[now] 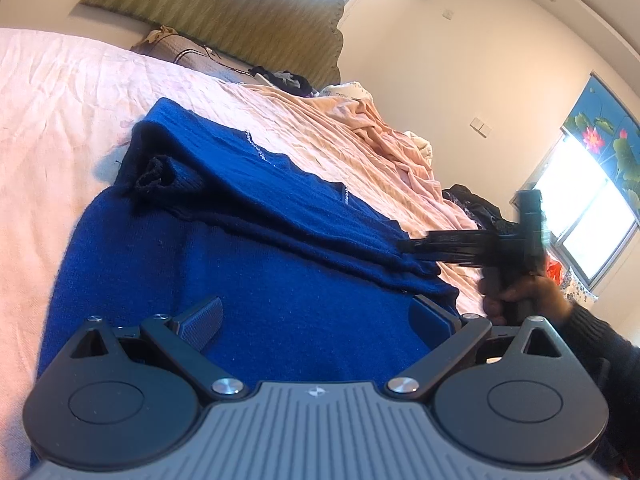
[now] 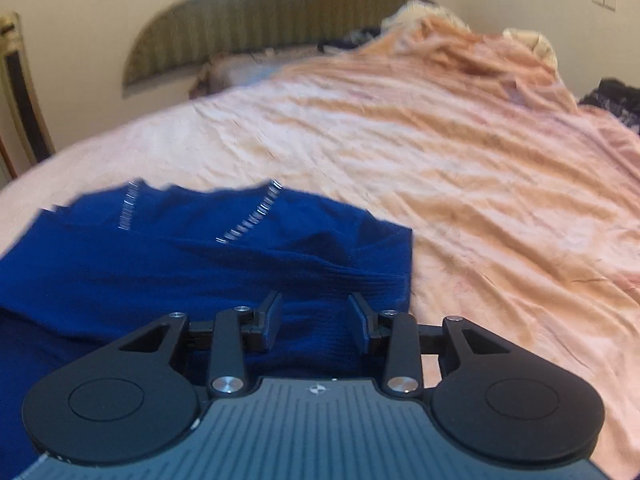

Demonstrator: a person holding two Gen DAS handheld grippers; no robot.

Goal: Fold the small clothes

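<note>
Lying partly folded on the pink bedsheet (image 2: 460, 168), the blue sweater (image 1: 248, 280) is seen under both grippers. The left gripper (image 1: 320, 316) is held spread wide over the knit. The right gripper (image 2: 316, 322) is parted at the ribbed hem, nothing pinched.

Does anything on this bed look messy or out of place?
Yes. The blue knit sweater is only partly folded, its cuffed sleeve bunched on top. The peach blanket lies rumpled, and dark clothes sit heaped at the bed's edge.
</note>
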